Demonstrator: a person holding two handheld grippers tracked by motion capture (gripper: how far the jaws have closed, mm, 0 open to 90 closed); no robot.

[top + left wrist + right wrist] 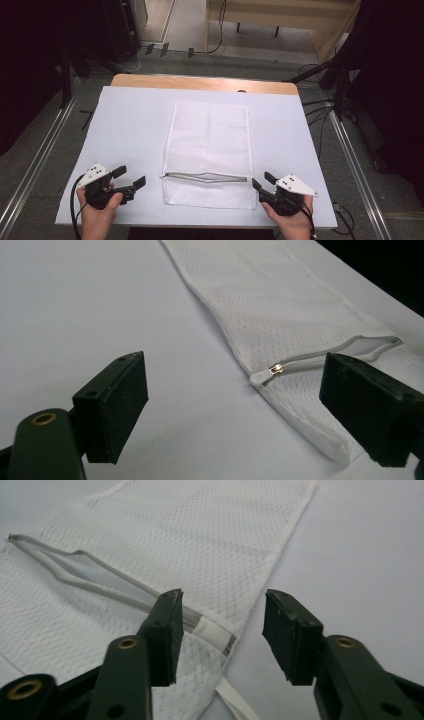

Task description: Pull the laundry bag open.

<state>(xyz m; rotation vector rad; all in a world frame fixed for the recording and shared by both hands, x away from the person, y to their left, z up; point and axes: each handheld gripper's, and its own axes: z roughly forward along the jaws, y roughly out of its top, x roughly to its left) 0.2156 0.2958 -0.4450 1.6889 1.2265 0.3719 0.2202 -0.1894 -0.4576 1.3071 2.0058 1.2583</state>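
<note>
A white mesh zip bag (209, 150) lies flat in the middle of the white sheet. Its grey zipper (205, 176) runs across the near end and gapes partly open. The zipper pull (272, 371) sits at the bag's left edge. My left gripper (129, 179) rests open on the sheet, left of the bag, and touches nothing. My right gripper (263, 181) stands open at the bag's right edge by the zipper's end (212, 632), with nothing between its jaws. The bag (165, 555) lies spread ahead of it.
The white sheet (125, 130) covers a wooden table (200, 82) whose far edge shows. Cables and stands lie on the grey floor to the right (325, 107). Metal rails (30, 165) run along both sides.
</note>
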